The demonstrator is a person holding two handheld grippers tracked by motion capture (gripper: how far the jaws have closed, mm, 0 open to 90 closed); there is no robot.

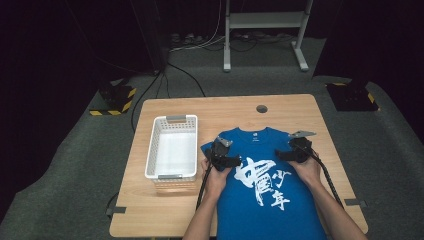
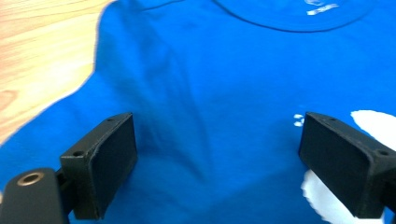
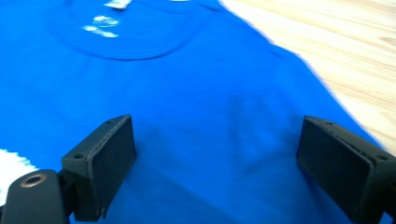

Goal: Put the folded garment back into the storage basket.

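A blue T-shirt (image 1: 265, 190) with white printed characters lies flat on the wooden table (image 1: 225, 107), collar away from me. My left gripper (image 1: 218, 150) hovers over the shirt's left shoulder, jaws wide open, nothing between them. In the left gripper view the blue T-shirt (image 2: 219, 93) spreads under the open left gripper (image 2: 217, 163), with the collar at the top. My right gripper (image 1: 295, 147) is over the right shoulder, also open. The right gripper view has the open right gripper (image 3: 215, 163) above the blue T-shirt (image 3: 187, 93) near its collar.
A white plastic basket (image 1: 172, 146) stands on the table's left part, just left of the shirt sleeve. A round cable hole (image 1: 261, 108) sits near the far edge. Bare wood (image 3: 336, 42) runs along the shirt's right side.
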